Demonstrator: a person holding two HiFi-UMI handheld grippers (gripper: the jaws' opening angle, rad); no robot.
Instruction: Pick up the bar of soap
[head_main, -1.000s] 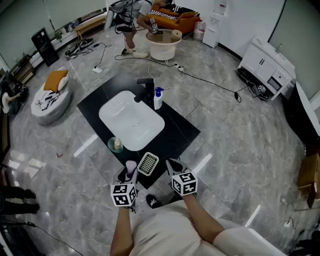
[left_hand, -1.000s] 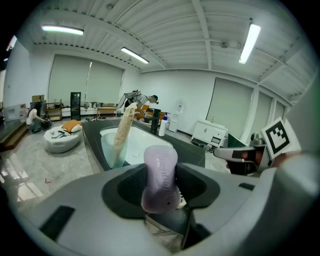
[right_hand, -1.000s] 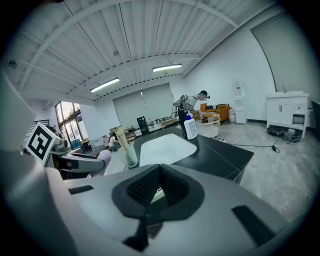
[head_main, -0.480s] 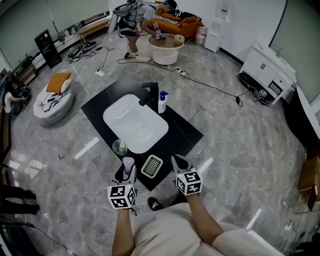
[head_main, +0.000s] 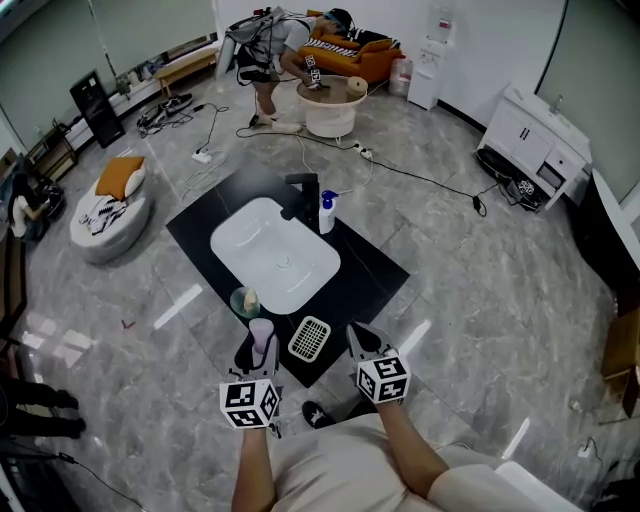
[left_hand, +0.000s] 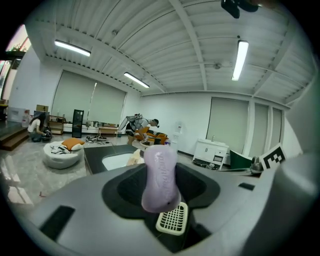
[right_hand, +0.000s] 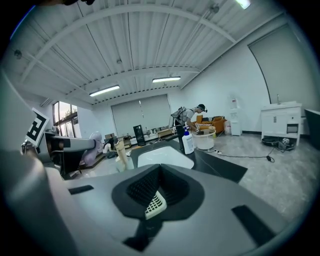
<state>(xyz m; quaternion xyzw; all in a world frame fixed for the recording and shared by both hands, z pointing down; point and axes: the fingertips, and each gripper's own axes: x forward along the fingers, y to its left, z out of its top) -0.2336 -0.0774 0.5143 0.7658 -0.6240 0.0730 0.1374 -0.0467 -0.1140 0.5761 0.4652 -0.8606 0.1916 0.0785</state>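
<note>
A pale purple bar of soap (head_main: 261, 334) stands upright between the jaws of my left gripper (head_main: 260, 346), above the near edge of the black counter (head_main: 370, 262). In the left gripper view the soap (left_hand: 160, 175) fills the gap of that gripper (left_hand: 161, 196), which is shut on it. My right gripper (head_main: 356, 336) hovers over the counter's near corner, just right of a white slotted soap rack (head_main: 309, 338). Its jaws look closed with nothing held. The right gripper view shows that gripper (right_hand: 152, 197) with the rack (right_hand: 155, 202) showing just beyond it.
A white sink (head_main: 275, 255) with a black faucet (head_main: 303, 195) and a blue-capped pump bottle (head_main: 326, 212) fills the counter. A green dish (head_main: 245, 300) holding a pale lump sits left of the sink's near edge. Cables, a beanbag (head_main: 105, 215) and a person stand farther off.
Both grippers have drawn back slightly toward the person, and the view has shifted a little. The left gripper keeps its hold on the soap.
</note>
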